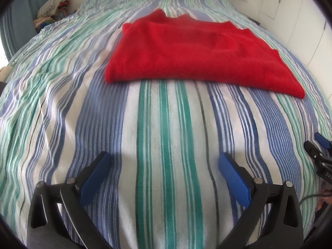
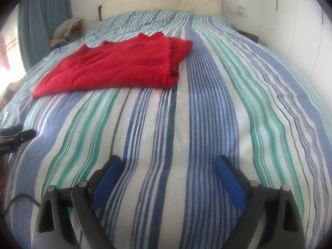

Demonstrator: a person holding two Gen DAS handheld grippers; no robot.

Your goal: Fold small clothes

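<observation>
Your striped bedspread (image 1: 166,134) fills both views. The red sweater (image 1: 193,56) lies on it toward the far half, already folded into a flat stack of layers, its right edge doubled over. It looks nearly done; perhaps one more fold remains. Your left gripper (image 1: 165,161) and right gripper (image 2: 168,164) hover near you, jaws spread wide, holding nothing.

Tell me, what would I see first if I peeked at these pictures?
The bright red knitted sweater, folded flat in the middle of the bed, jumps out first. Under it spreads the blue, green and white striped bedspread. Near the camera, the open left gripper and right gripper, both with blue pads, hold nothing.
</observation>
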